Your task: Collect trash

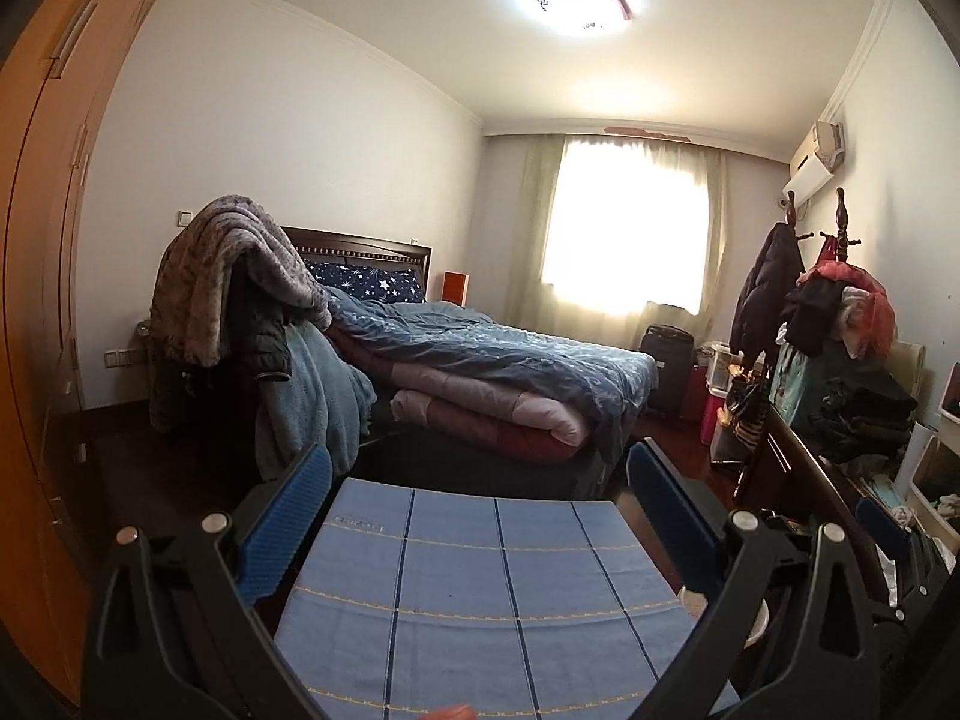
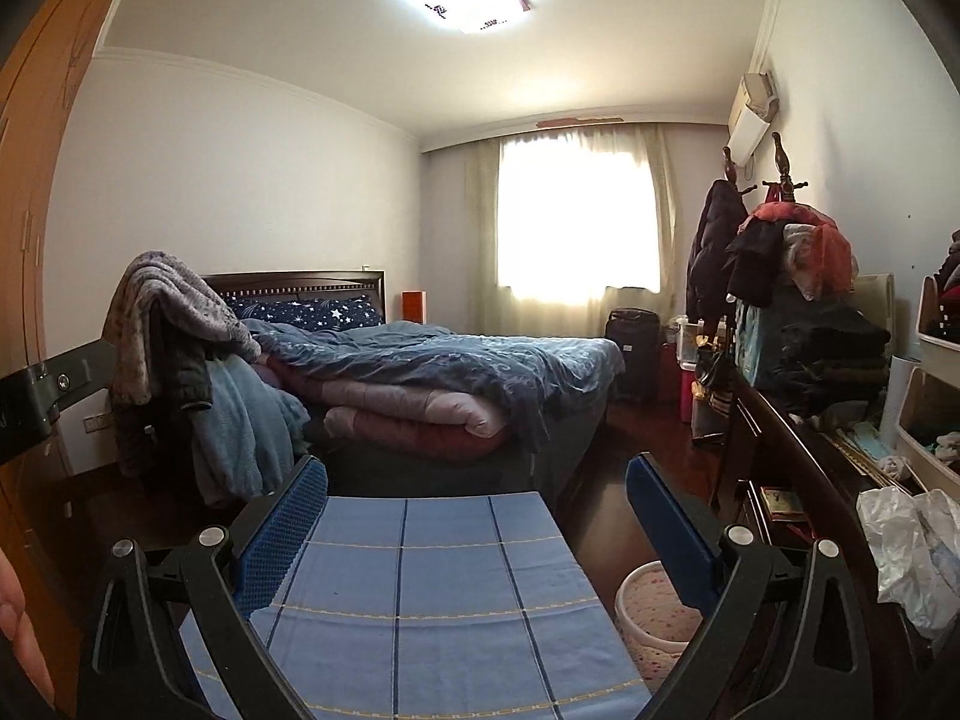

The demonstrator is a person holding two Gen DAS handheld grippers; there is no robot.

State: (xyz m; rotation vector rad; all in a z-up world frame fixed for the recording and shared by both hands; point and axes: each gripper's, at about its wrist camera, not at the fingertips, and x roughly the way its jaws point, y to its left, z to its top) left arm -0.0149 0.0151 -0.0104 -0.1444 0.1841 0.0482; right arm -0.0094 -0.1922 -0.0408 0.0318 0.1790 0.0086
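A crumpled clear plastic bag (image 2: 912,558) is seen lying on the dark wooden dresser (image 2: 798,462), at the right edge of the right wrist view. A pale speckled wastebasket (image 2: 651,612) is stood on the floor between that dresser and the blue checked cloth (image 2: 408,588). The right gripper (image 2: 477,510) is held wide apart, empty, above the cloth. The left gripper (image 1: 480,504) is likewise spread wide, nothing gripped. Beyond, the bed (image 2: 432,360) is heaped with quilts.

Left gripper (image 1: 477,501) and right gripper (image 2: 477,501) level, fingers spread.
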